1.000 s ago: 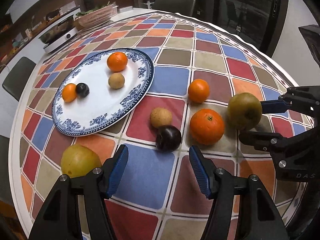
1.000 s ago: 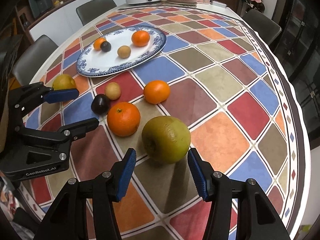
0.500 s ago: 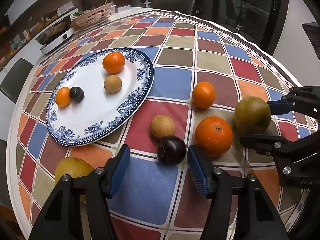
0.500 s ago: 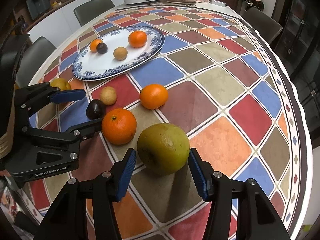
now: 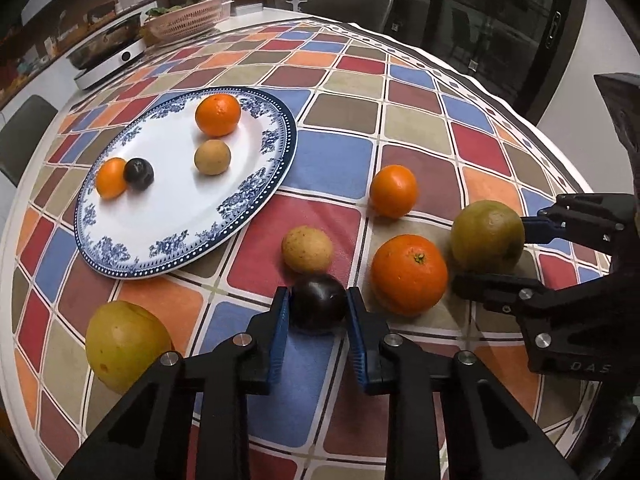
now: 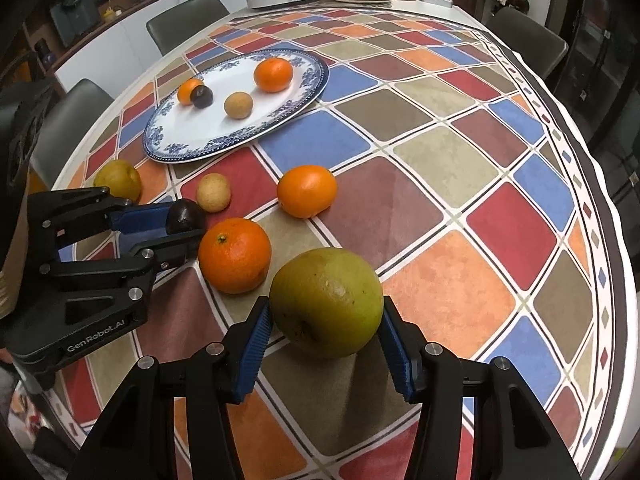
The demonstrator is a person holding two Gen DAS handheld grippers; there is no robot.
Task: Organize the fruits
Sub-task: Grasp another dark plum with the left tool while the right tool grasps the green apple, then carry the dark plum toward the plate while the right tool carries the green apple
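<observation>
My left gripper (image 5: pixel 316 300) is shut on a dark plum (image 5: pixel 318 304) that rests on the checked tablecloth; the same grip shows in the right wrist view (image 6: pixel 180 220). My right gripper (image 6: pixel 326 312) straddles a large green fruit (image 6: pixel 326 312), its jaws closing with both blue pads against the fruit's sides. Between the two grippers lies a big orange (image 5: pixel 408 274). A tan fruit (image 5: pixel 307 249), a smaller orange (image 5: pixel 394 190) and a yellow-green fruit (image 5: pixel 126 344) lie loose nearby. The blue-and-white plate (image 5: pixel 172 208) holds two oranges, a tan fruit and a dark plum.
A cooker with a pan (image 5: pixel 108 60) and a pink basket (image 5: pixel 186 20) stand at the table's far end. Chairs (image 6: pixel 184 16) line the far side. The table edge (image 6: pixel 616 240) curves close on the right.
The left gripper moved forward and its jaws closed onto the dark plum. The right gripper advanced around the green fruit and its pads narrowed onto it.
</observation>
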